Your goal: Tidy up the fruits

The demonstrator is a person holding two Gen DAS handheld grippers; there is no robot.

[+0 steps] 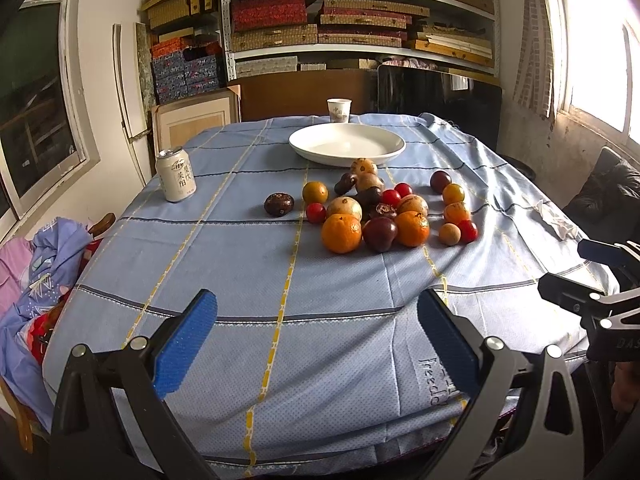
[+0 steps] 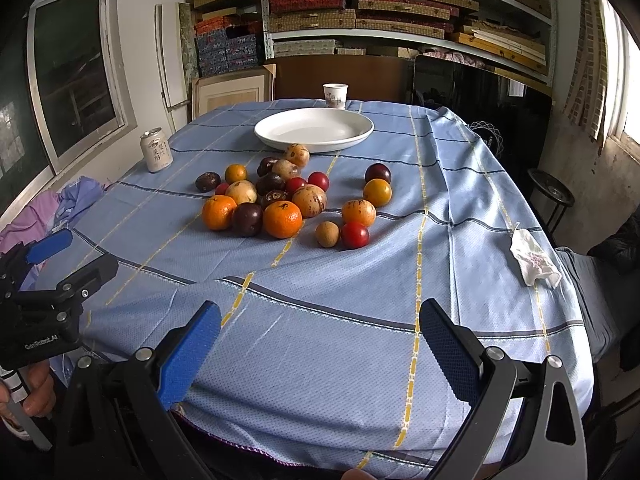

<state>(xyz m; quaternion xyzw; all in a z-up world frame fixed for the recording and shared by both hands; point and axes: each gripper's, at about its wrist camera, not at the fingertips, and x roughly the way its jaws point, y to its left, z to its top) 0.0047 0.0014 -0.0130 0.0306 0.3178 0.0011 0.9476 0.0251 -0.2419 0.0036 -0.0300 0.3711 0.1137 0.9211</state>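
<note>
Both grippers (image 1: 318, 340) (image 2: 320, 344) wide apart — fruits (image 1: 380, 208) untouched.

Left gripper (image 1: 316, 344) jaws apart, fruits (image 1: 376, 208) heaped before plate (image 1: 347, 145)

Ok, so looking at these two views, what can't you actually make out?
- Small dark fruits in the middle of the pile: left wrist view, half hidden by the orange mandarins in front; kind unclear.
- White paper cup: right wrist view, its print is too small to read.
- Silver drink can: both views, back side hidden.
- Crumpled white cloth: what it is cannot be told.
- Right hand-held gripper: left wrist view, cut by the edge.
</note>
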